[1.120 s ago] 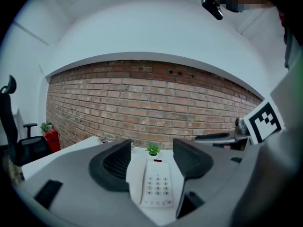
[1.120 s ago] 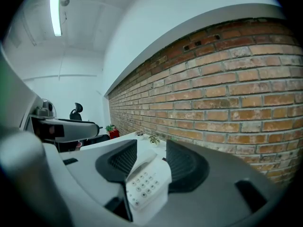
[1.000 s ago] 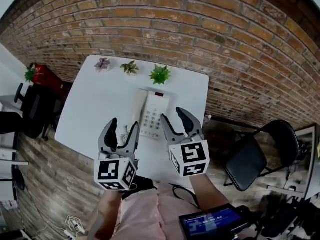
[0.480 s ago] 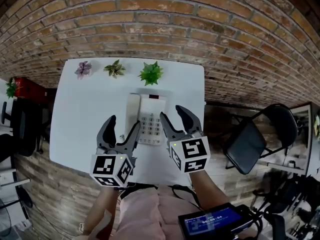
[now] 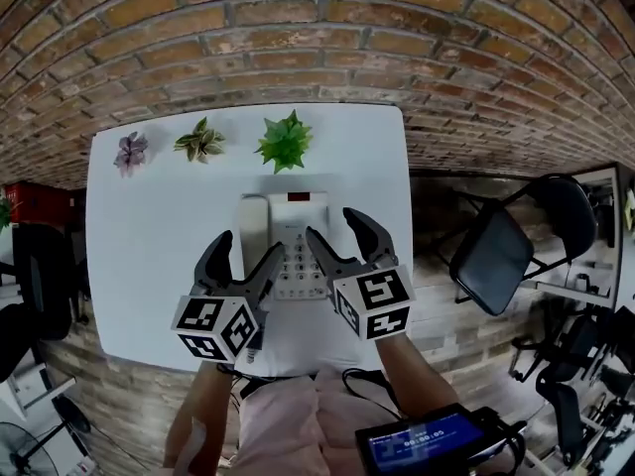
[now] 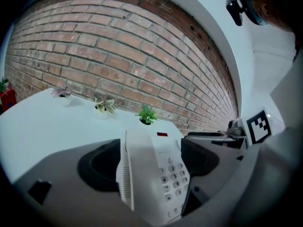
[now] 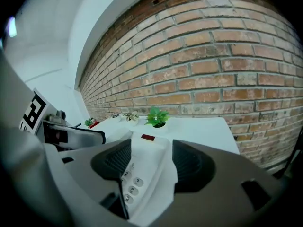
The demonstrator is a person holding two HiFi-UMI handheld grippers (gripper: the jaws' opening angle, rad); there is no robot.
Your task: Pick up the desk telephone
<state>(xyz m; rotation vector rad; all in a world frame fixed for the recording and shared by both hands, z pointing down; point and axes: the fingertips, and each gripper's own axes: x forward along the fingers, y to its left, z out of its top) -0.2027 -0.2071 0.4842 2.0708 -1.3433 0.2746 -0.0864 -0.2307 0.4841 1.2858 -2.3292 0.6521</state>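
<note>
Phone (image 5: 288, 241): white desk set, flat on table (image 5: 149, 226), centre of frame; handset (image 5: 253, 228) cradled on its left side, keypad up.
L gripper (image 5: 248, 251): lower centre-left, over phone's near-left corner. Jaws apart; phone body fills the gap in left gripper view, not clamped.
R gripper (image 5: 330, 224): just right of L gripper, over phone's near-right edge. Jaws apart; keypad shows between them in right gripper view, not clamped.
Far table edge, upper left: purple plant (image 5: 130, 151), pale plant (image 5: 200, 140), green plant (image 5: 285, 139) in a row; green plant nearest phone, apart from it.
Surrounds: brick wall (image 5: 298, 38) across top; black chair (image 5: 501, 251) at right, off table.
</note>
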